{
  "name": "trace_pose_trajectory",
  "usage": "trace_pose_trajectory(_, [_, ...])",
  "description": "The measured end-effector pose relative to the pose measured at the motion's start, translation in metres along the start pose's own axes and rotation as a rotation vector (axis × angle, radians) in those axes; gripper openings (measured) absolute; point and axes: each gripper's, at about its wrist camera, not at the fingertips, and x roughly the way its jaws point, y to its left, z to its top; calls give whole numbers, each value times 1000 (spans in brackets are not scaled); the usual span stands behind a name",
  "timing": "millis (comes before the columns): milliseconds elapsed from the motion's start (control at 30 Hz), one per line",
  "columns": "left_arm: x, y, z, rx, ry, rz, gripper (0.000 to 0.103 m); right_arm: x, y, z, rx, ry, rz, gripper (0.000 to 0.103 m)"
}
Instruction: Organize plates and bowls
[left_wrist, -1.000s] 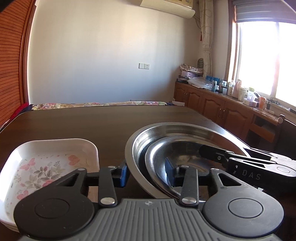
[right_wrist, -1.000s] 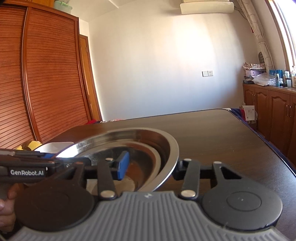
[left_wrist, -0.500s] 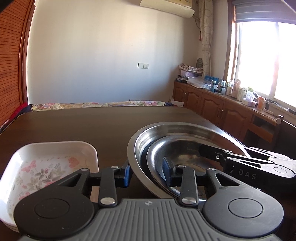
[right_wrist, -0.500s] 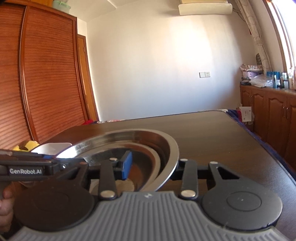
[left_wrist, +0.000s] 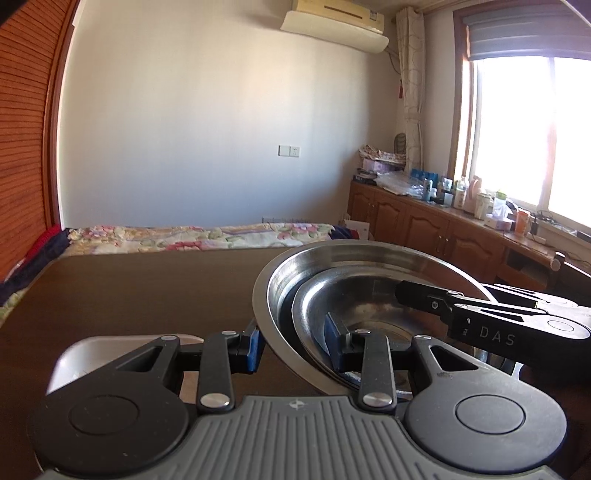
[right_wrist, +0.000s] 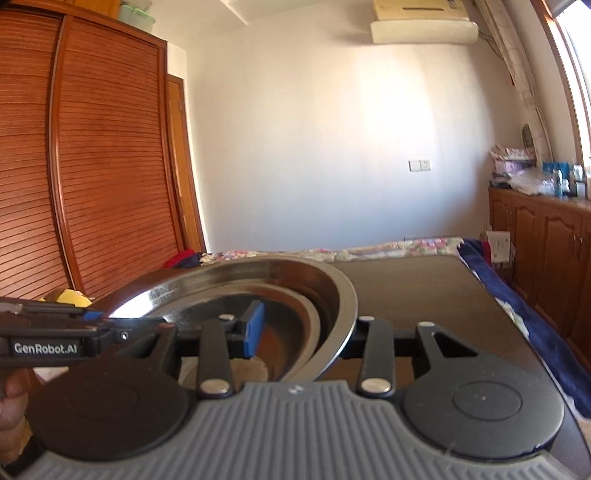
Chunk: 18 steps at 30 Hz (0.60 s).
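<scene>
Both grippers clamp steel bowls' rim; lifted higher off table.

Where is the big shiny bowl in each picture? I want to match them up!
Left wrist view: the big steel bowl sits right of centre, its rim between the left gripper fingers.
Right wrist view: the same bowl sits left of centre, its rim between the right gripper fingers.
Shared landmark: the smaller steel bowl nested inside it, and the white wall socket.
</scene>
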Motion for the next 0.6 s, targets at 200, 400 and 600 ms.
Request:
trace_pose_trajectory(200, [-11,15,15,8,-2,31,37,5,10,11,-5,-12,42,41])
trace_pose_trajectory(400, [-31,37,22,19,-9,70,37,14,27,20,-14,-13,95,41])
trace_pose_trajectory(600, [-45,60,21,-5,-1,98,37,20,50,27,-36,-17,144,41])
